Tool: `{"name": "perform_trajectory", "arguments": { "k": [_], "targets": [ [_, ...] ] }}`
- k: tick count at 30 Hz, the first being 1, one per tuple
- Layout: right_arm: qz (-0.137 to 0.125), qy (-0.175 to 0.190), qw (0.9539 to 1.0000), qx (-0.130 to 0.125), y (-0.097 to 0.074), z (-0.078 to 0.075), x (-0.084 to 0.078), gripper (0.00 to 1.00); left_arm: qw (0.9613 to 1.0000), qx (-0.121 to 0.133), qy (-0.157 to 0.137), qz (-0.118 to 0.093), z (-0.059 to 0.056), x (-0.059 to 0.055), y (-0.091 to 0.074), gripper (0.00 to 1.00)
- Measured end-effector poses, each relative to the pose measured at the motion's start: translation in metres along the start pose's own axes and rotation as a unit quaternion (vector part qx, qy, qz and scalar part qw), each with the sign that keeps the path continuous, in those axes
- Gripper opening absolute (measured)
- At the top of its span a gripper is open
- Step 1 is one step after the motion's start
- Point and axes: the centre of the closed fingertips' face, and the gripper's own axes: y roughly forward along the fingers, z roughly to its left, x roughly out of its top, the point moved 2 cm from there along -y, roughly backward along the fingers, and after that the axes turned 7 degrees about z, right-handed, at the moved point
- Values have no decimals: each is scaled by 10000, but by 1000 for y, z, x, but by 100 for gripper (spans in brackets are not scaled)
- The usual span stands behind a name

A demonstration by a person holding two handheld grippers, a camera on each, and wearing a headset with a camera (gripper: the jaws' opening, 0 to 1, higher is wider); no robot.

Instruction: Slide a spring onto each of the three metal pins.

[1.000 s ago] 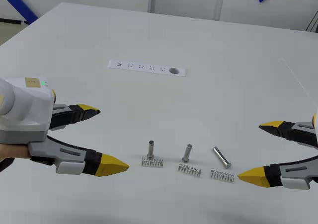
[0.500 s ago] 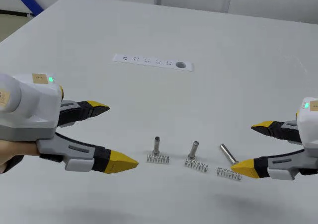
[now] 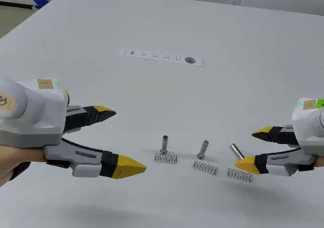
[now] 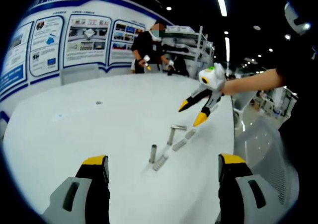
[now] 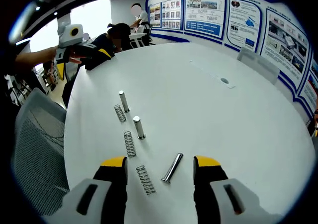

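Note:
Three short metal pins sit in a row on the white table [image 3: 212, 96]. The left pin [image 3: 164, 143] and middle pin [image 3: 203, 148] stand upright; the right pin [image 3: 237, 151] lies flat. A spring lies in front of each: left spring [image 3: 165, 158], middle spring [image 3: 205, 167], right spring [image 3: 240, 175]. My right gripper [image 3: 252, 148] is open, its jaws either side of the lying pin [image 5: 172, 167], with the nearest spring [image 5: 145, 179] by its left jaw. My left gripper [image 3: 121, 139] is open and empty, left of the row, facing the left pin [image 4: 153, 153].
A white power strip [image 3: 162, 57] lies flush in the table farther back. A grey mesh chair [image 5: 39, 119] stands at the table's near edge. Several people stand beyond the table's far end [image 4: 149, 45].
My right gripper has moved left, in toward the lying pin and its spring. The left gripper has stayed about where it was. The head camera has shifted.

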Motion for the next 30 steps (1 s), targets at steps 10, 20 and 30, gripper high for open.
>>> {"name": "perform_trajectory", "arguments": {
  "k": [10, 20, 30],
  "targets": [
    [164, 111, 9998, -16, 18, -7, -2, 48, 9999, 35, -132, 47, 1, -10, 0, 92],
    [110, 892, 9949, -469, 29, -30, -7, 33, 9998, 11, -166, 78, 1, -13, 2, 91],
    [270, 1294, 9900, -485, 40, -29, -14, 24, 9998, -38, -179, 77, -3, -12, 6, 90]
  ]
}}
